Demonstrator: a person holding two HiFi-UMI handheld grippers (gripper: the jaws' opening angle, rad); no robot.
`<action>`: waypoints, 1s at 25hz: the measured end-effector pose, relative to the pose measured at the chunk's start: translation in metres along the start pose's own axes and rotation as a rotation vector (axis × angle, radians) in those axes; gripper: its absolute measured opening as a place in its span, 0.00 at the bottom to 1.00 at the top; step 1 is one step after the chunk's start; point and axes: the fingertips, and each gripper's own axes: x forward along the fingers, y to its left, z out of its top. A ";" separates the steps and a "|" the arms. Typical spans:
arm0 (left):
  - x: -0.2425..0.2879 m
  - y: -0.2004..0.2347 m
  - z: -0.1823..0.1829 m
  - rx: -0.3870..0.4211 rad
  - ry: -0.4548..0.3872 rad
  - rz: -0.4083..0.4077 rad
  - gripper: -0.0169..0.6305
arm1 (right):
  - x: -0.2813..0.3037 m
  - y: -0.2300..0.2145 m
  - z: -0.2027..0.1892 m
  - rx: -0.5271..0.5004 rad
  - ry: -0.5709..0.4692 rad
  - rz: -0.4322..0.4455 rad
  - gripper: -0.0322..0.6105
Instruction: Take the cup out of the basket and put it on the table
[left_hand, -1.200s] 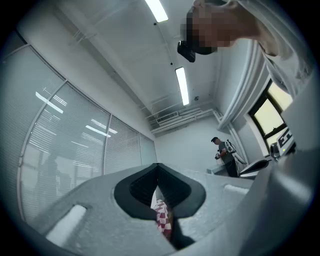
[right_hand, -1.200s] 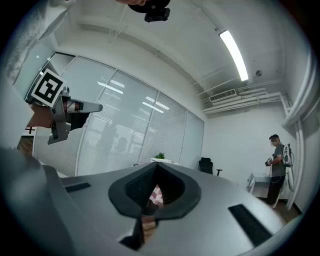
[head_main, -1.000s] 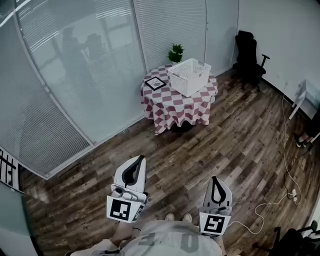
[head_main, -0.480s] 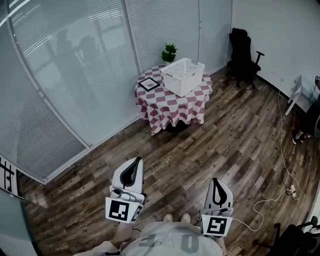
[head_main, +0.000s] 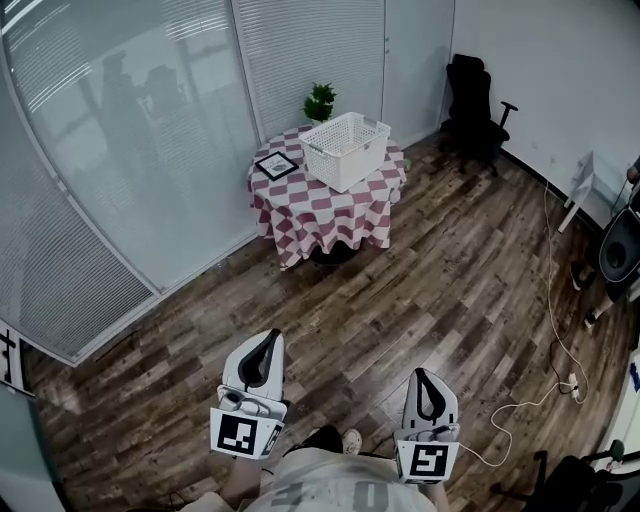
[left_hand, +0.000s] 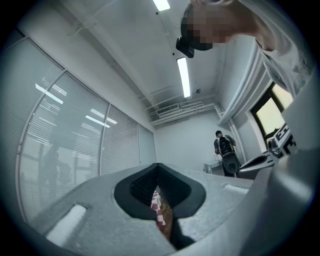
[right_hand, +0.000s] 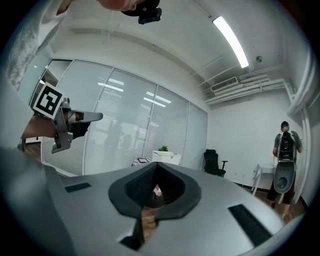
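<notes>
A white slatted basket (head_main: 345, 149) stands on a round table (head_main: 300, 210) with a red-and-white checked cloth, far across the room. The cup is hidden from me; the basket's inside does not show. My left gripper (head_main: 274, 338) and right gripper (head_main: 420, 376) are held low near my body, far from the table, both shut with nothing between the jaws. In the right gripper view the basket (right_hand: 166, 158) appears small in the distance, and the left gripper (right_hand: 98, 116) shows at the left.
A small potted plant (head_main: 320, 101) and a framed marker card (head_main: 276, 165) share the table. A black office chair (head_main: 472, 110) stands at the back right. A white cable (head_main: 520, 410) runs over the wooden floor. A person (right_hand: 285, 165) stands at the right. Glass partitions line the left.
The table and basket have shifted left and slightly down in the head view as my view turned. Both grippers sit a little lower in the picture, still shut.
</notes>
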 end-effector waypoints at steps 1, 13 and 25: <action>0.000 -0.004 -0.003 -0.005 0.004 0.003 0.03 | 0.002 -0.001 -0.006 -0.004 0.013 0.010 0.06; 0.062 0.024 -0.041 0.013 0.067 -0.021 0.03 | 0.098 0.011 0.000 0.002 -0.015 0.102 0.06; 0.167 0.112 -0.054 -0.011 -0.020 -0.042 0.03 | 0.222 0.006 0.033 0.063 -0.025 0.067 0.06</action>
